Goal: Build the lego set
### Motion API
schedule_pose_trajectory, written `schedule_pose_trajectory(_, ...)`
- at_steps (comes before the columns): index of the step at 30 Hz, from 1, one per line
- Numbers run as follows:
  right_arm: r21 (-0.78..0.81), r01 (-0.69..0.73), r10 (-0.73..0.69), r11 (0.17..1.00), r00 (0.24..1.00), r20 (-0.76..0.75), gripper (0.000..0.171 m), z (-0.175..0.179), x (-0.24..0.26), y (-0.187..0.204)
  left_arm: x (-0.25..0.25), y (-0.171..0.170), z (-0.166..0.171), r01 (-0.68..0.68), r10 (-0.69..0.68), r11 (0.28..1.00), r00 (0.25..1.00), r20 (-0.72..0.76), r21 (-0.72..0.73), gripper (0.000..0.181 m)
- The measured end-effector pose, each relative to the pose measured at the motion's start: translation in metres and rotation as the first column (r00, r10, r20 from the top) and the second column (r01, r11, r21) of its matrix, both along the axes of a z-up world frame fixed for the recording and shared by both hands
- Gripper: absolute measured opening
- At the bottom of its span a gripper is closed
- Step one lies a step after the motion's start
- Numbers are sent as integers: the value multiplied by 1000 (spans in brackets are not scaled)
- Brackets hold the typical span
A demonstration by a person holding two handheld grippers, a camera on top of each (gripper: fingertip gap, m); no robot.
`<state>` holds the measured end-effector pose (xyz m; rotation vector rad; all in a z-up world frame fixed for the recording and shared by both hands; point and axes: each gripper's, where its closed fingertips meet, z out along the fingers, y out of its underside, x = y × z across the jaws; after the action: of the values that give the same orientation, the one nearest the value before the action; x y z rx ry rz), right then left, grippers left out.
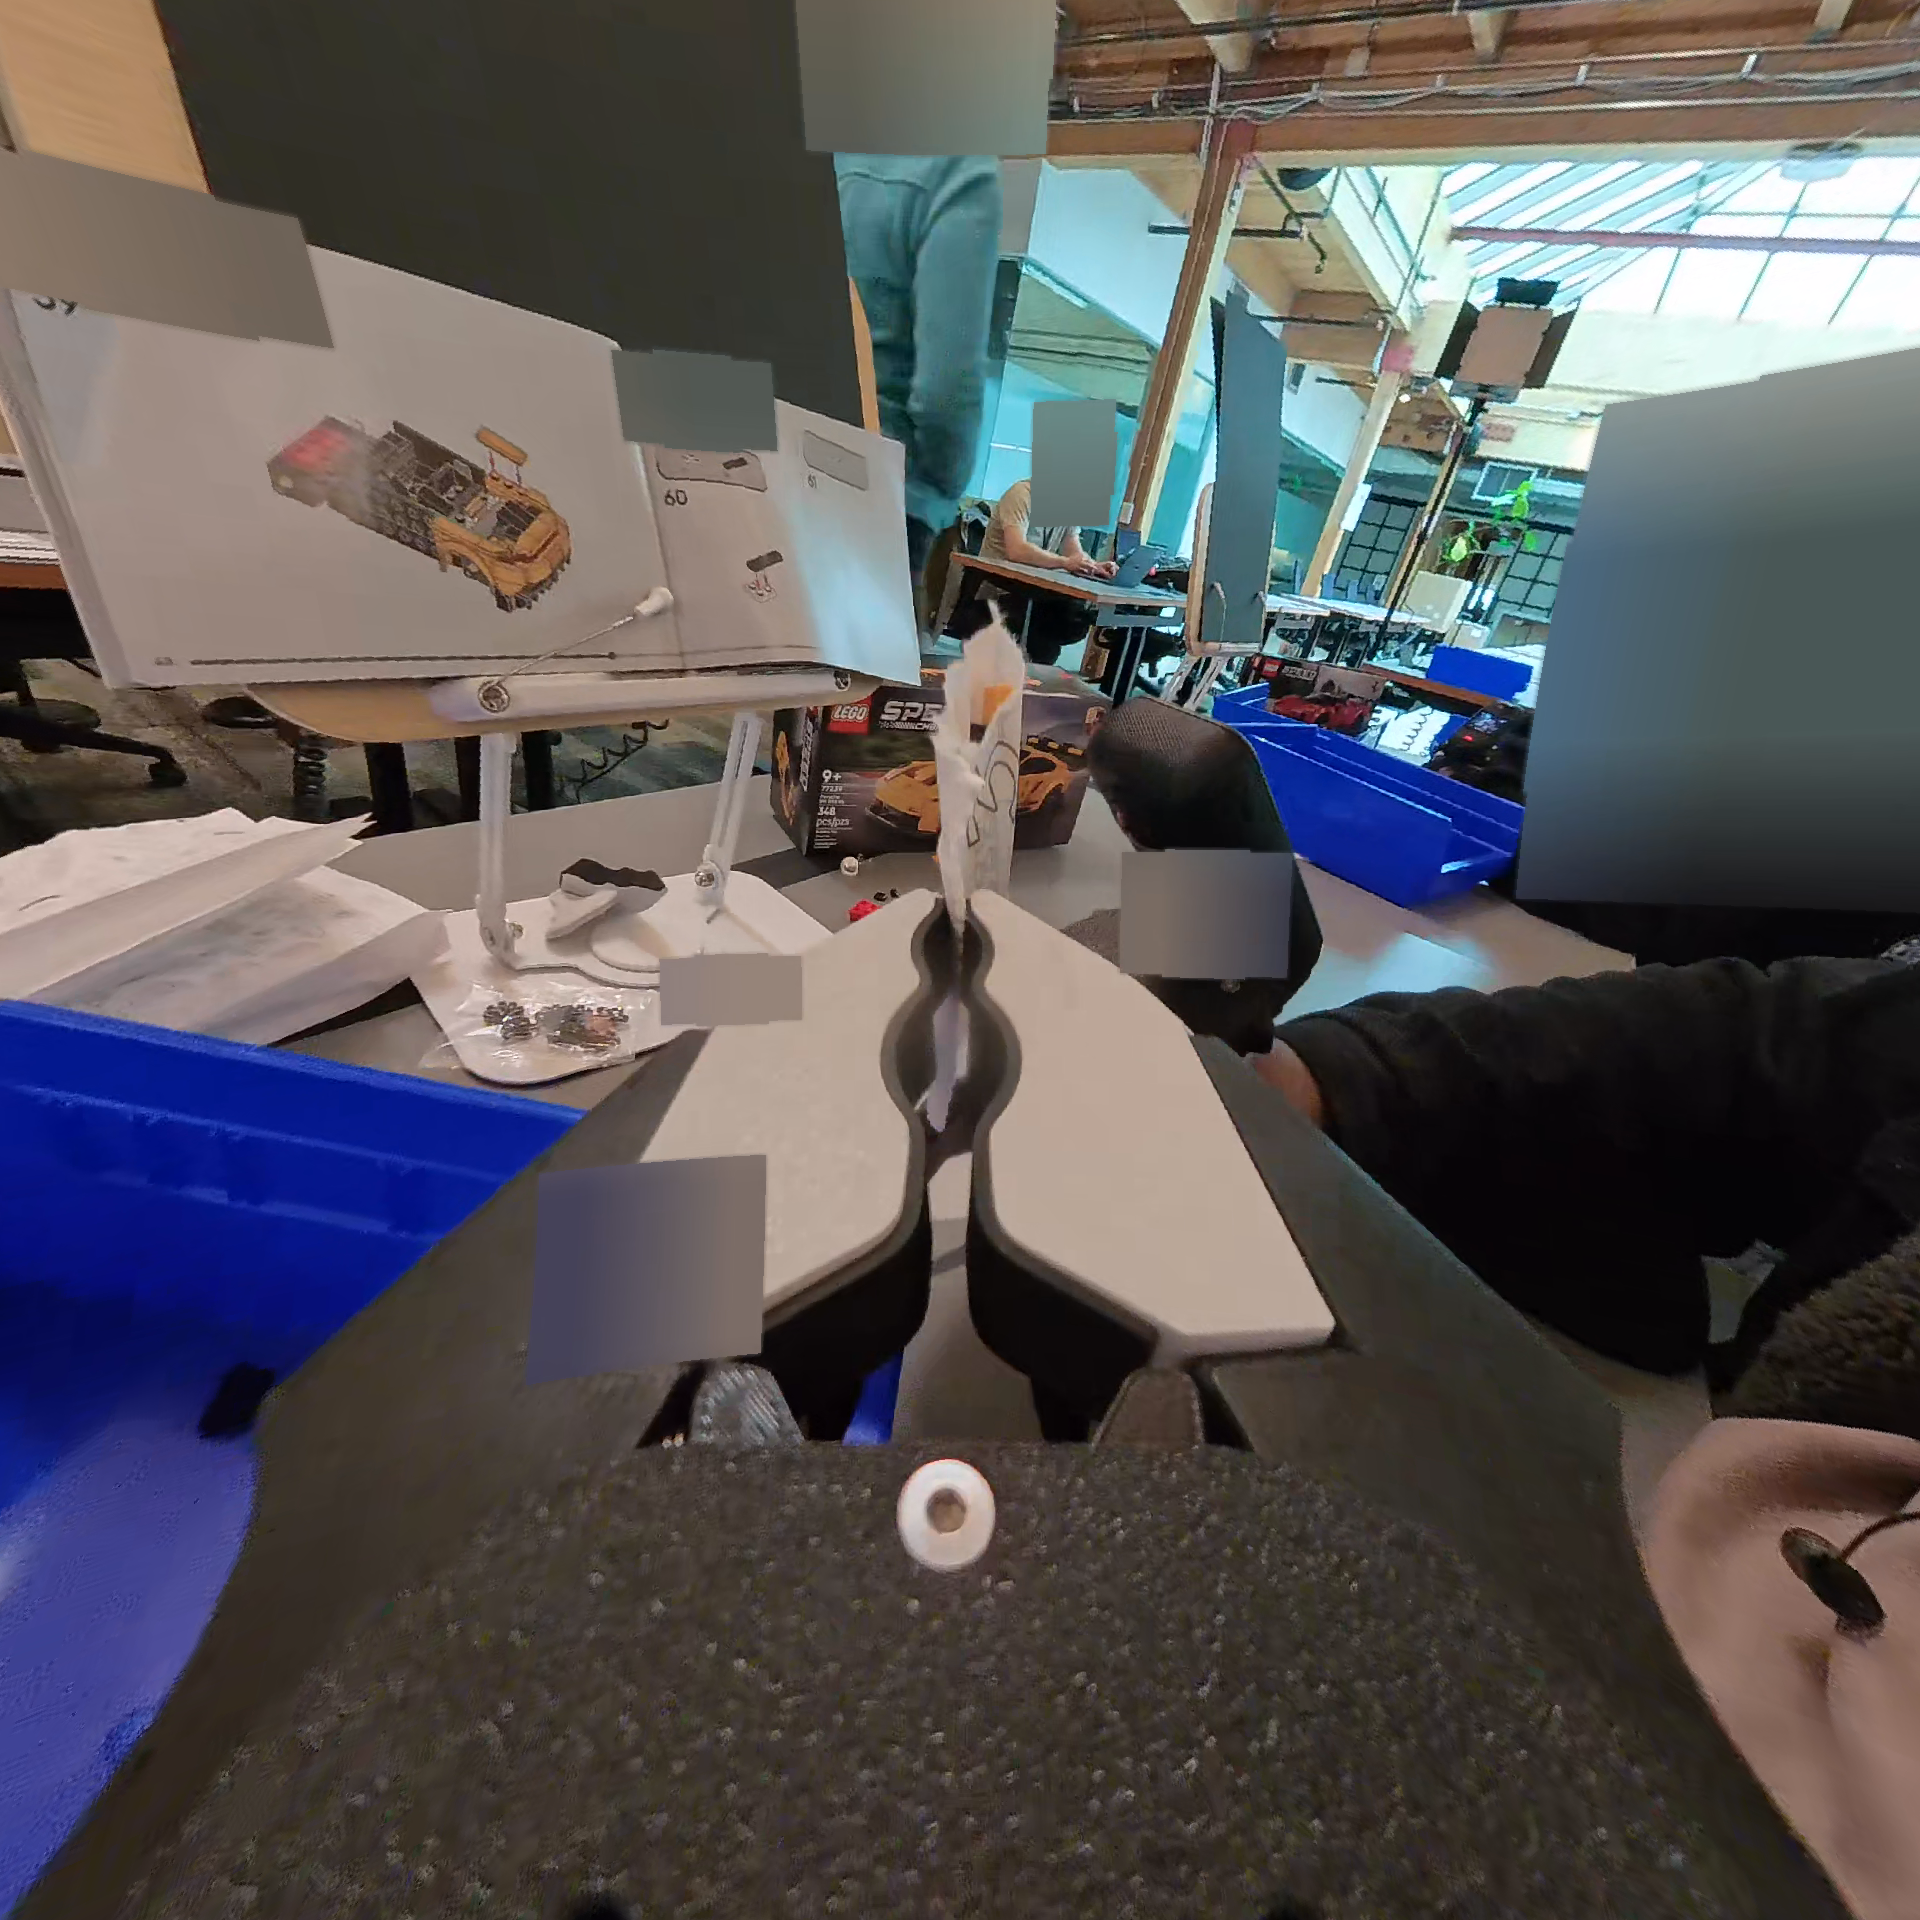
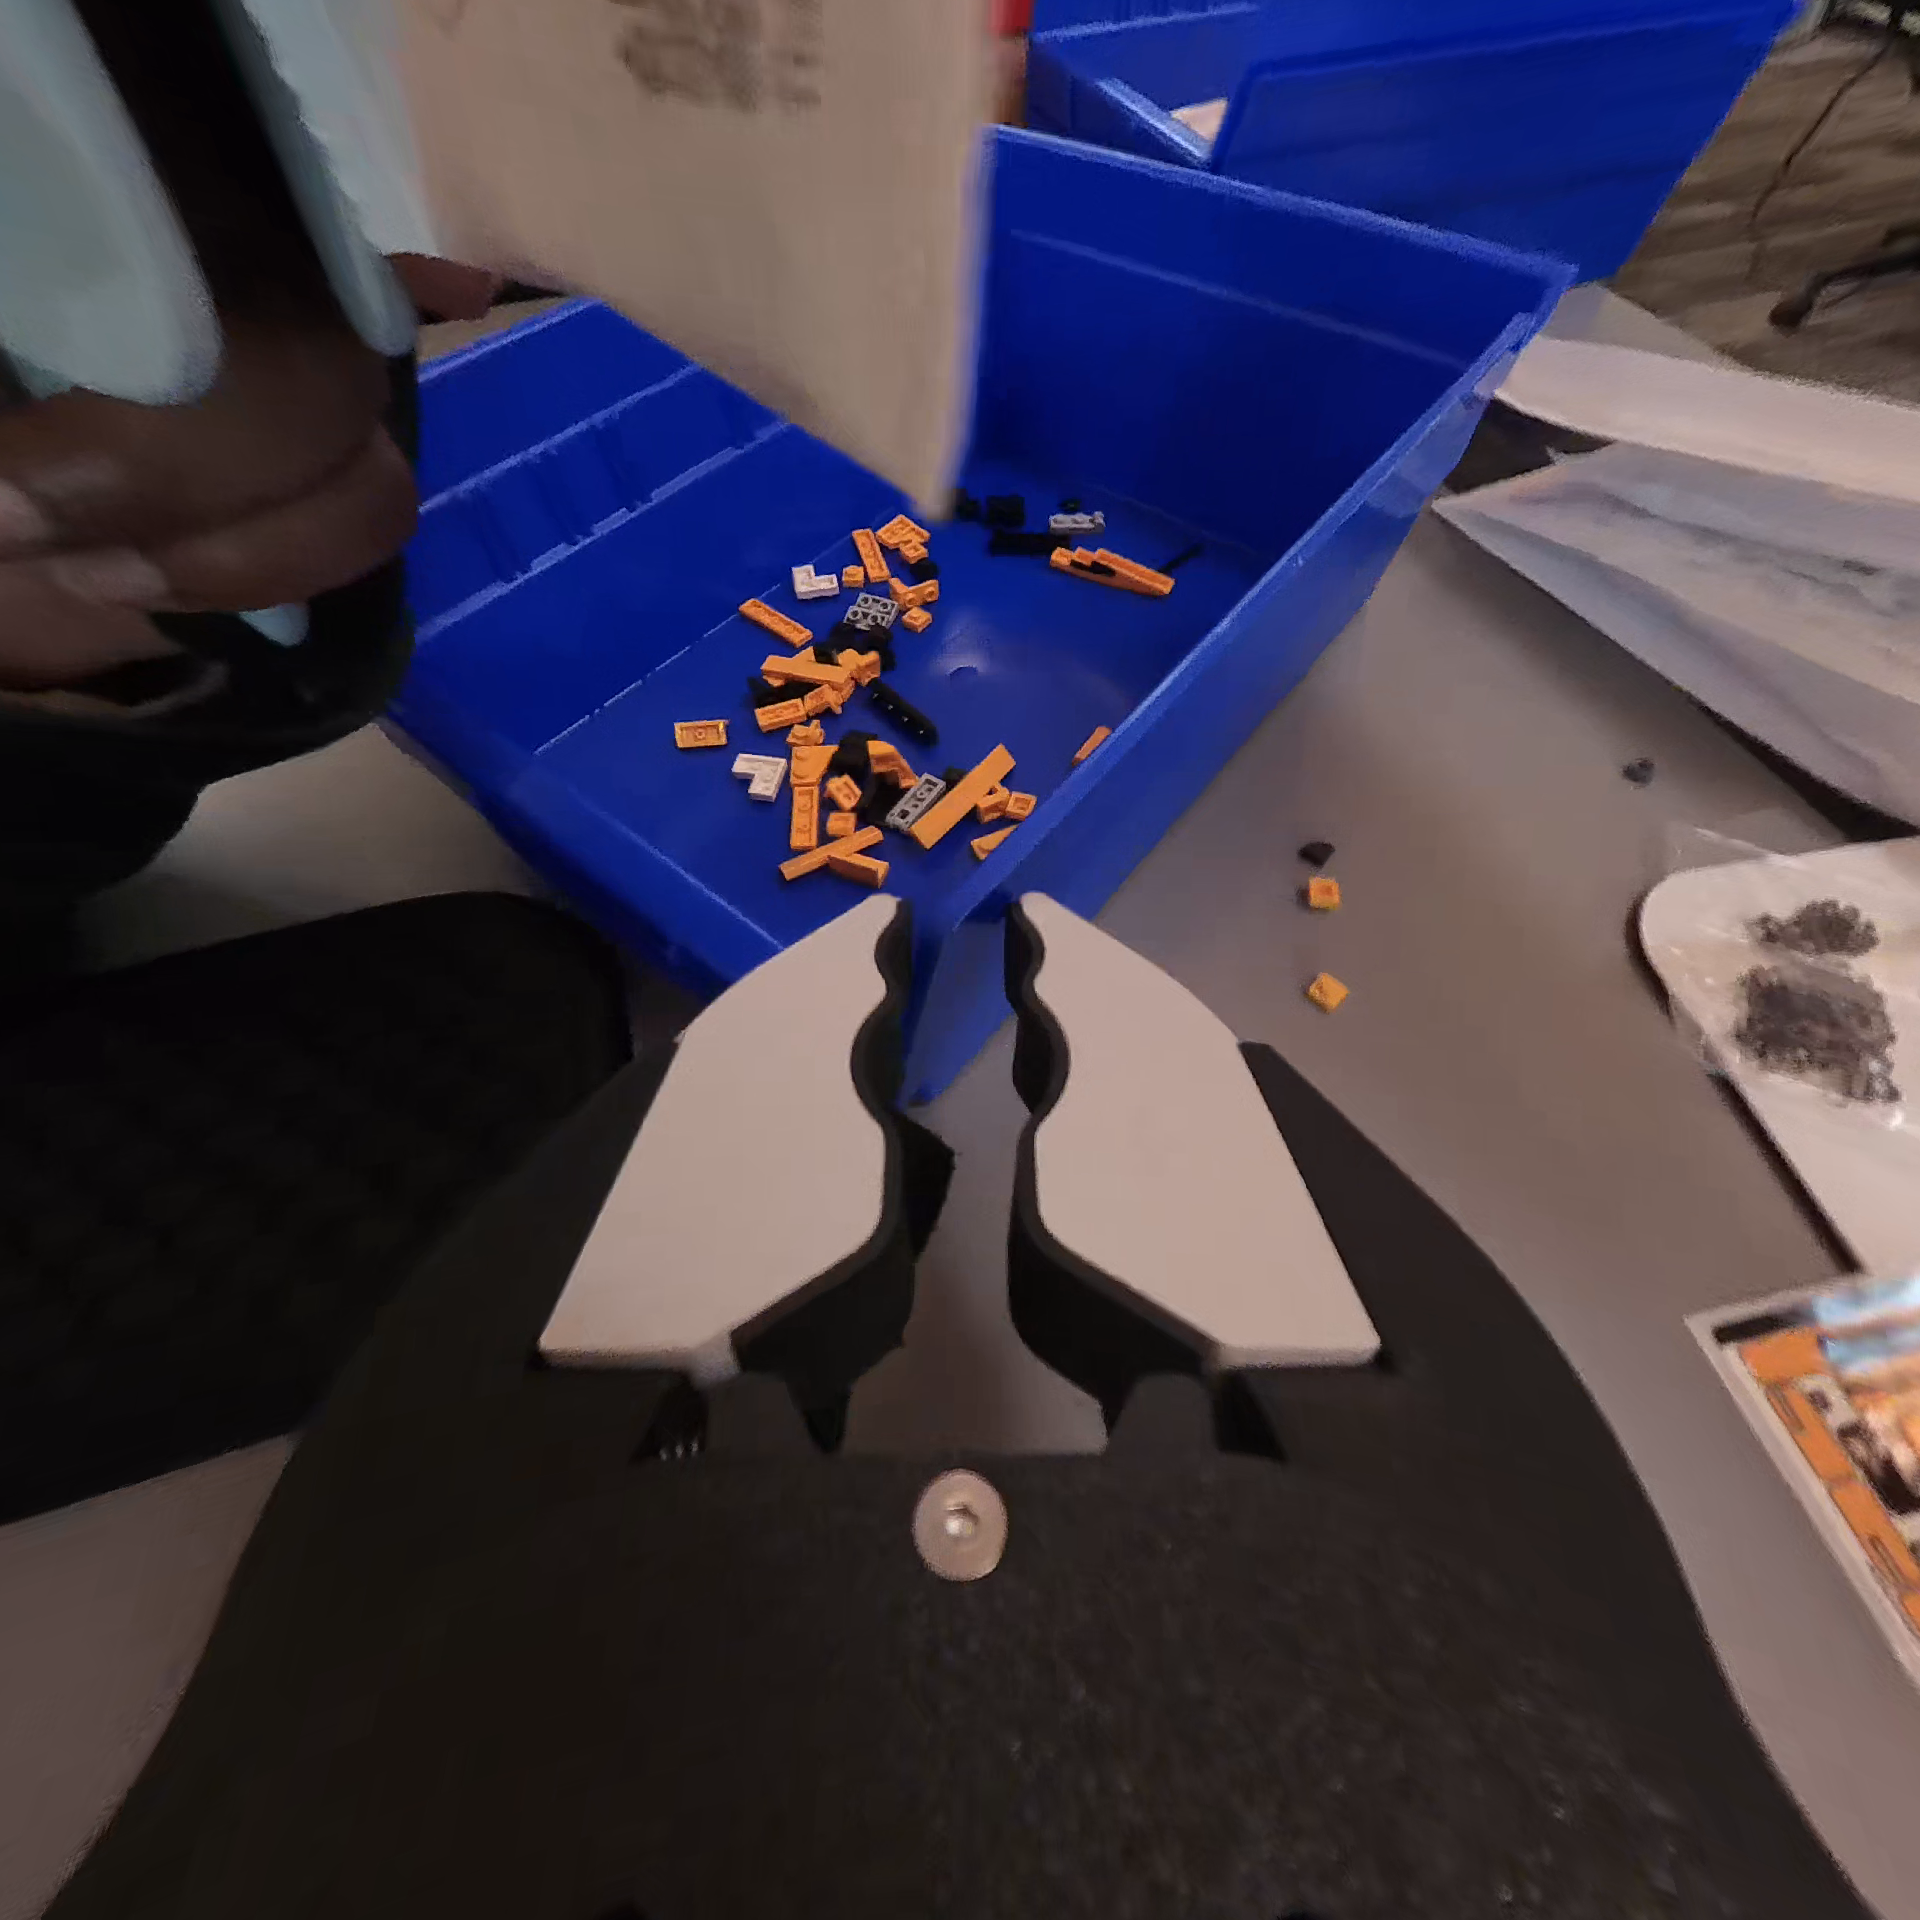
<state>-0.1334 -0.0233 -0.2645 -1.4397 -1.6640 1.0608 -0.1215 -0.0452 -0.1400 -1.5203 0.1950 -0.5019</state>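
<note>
My left gripper (image 1: 961,920) is shut on a crumpled white paper bag (image 1: 977,769) that sticks up past the fingertips. In the right wrist view the same bag (image 2: 727,229) hangs blurred over a blue bin (image 2: 1299,436), its lower corner just above the bin floor. Several orange, black and grey Lego pieces (image 2: 842,707) lie loose in the bin. My right gripper (image 2: 958,920) is open and empty, its tips at the bin's near corner. The left gripper and the hand holding it (image 2: 208,488) show at the upper left.
An open instruction booklet (image 1: 416,499) sits on a white stand. The Lego box (image 1: 883,779), paper bags (image 1: 187,925), a plastic bag of small dark parts (image 2: 1818,997) and more blue bins (image 1: 1371,821) surround the work area. Two orange pieces (image 2: 1322,894) lie on the grey table.
</note>
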Motion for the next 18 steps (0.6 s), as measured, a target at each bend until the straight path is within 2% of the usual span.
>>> schedule_pose_trajectory(3,38,-66,67,997,997,-33,17,0,-12,-13,3,3,0,0,0,1000,1000,-4,-1,0)
schedule_pose_trajectory(7,-12,-92,91,996,993,-72,16,2,-28,-17,6,5,-3,-7,7,1000,1000,-15,-5,0)
schedule_pose_trajectory(9,-61,-115,108,991,988,-106,24,11,-20,-14,8,7,-6,-1,1,1000,1000,-11,-15,0)
schedule_pose_trajectory(12,-20,-92,88,996,987,-134,29,22,7,3,14,14,-15,25,-24,998,1000,8,-53,0)
schedule_pose_trajectory(15,123,-7,35,992,973,-227,29,39,42,24,26,20,-24,82,-73,990,994,77,-118,0)
schedule_pose_trajectory(18,427,115,39,897,941,-335,29,58,80,41,45,26,-33,227,-170,953,949,266,-201,0)
